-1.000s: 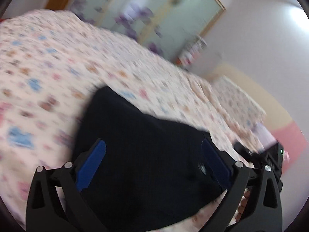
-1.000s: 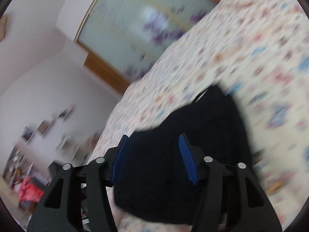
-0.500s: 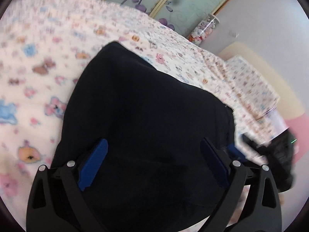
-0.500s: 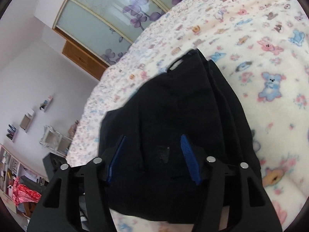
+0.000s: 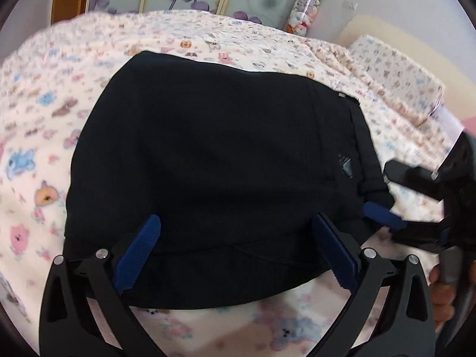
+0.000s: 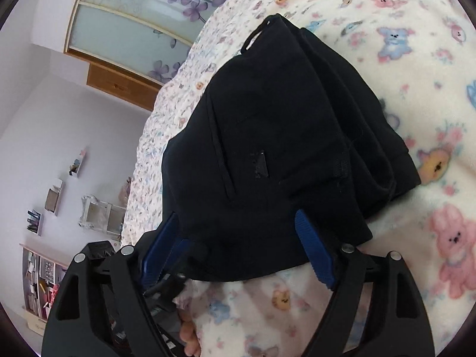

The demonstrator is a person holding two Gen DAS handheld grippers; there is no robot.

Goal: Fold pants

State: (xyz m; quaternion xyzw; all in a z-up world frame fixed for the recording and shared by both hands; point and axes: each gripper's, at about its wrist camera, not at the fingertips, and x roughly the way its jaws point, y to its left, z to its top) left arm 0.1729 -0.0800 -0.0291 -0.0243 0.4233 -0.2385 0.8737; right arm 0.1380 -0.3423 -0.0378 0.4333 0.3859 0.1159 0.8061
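On the bed (image 5: 44, 148) lie the folded black pants (image 5: 214, 160), long axis across my left view, waistband rightward. Both my fingers are released; right ones (image 6: 241, 238) have just been opening, left ones (image 5: 238, 244) spread.

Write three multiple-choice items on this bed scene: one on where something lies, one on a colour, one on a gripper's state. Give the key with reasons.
1. Where do the folded pants lie?
A. On a wooden floor
B. On the bear-print blanket
C. On a chair

2. What colour are the pads of the left gripper?
A. Blue
B. Red
C. Yellow

3. How does the right gripper stand?
A. Shut on a pillow
B. Shut on nothing
C. Open, its pads apart at the near edge of the pants

Key: B, the patterned blanket shows all around the black bundle. A, both pads are ribbed blue. C, the jaws have just been opening and the right wrist view shows the pads set wide.
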